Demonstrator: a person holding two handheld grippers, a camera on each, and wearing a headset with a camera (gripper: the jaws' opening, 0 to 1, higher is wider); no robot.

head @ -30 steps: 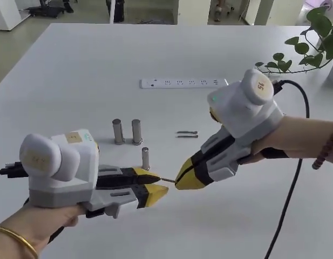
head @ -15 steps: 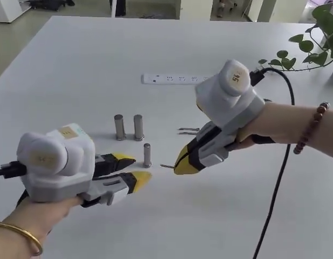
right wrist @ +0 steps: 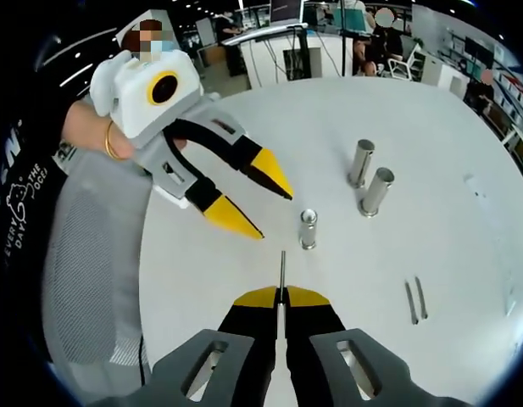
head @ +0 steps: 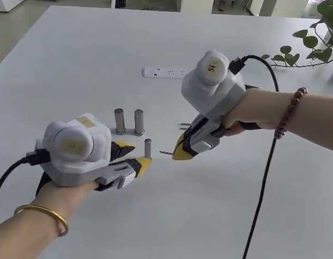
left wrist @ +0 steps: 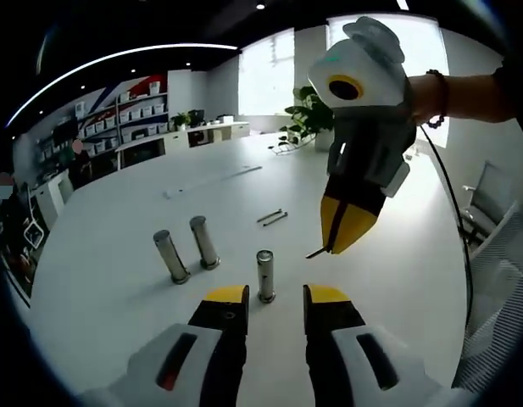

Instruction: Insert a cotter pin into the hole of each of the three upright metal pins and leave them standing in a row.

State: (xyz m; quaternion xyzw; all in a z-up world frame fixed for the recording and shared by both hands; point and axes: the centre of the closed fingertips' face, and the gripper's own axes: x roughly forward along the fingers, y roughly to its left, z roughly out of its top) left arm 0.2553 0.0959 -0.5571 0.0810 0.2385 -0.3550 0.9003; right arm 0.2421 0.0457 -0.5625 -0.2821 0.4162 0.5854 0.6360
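White left tool [head: 142,152], right tool [head: 176,156]; yellow-tipped jaws, black cables [head: 262,189], gold bangle [head: 45,212], bead bracelet [head: 287,112]

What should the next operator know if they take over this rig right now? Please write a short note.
Left gripper: open, empty, close to the front metal pin.
Right gripper: shut on a cotter pin, tip pointing at that pin, short of it.
Two other metal pins stand upright behind; two spare cotter pins lie on the table.
Done: nothing inserted.
Left: all three insertions, then a row.
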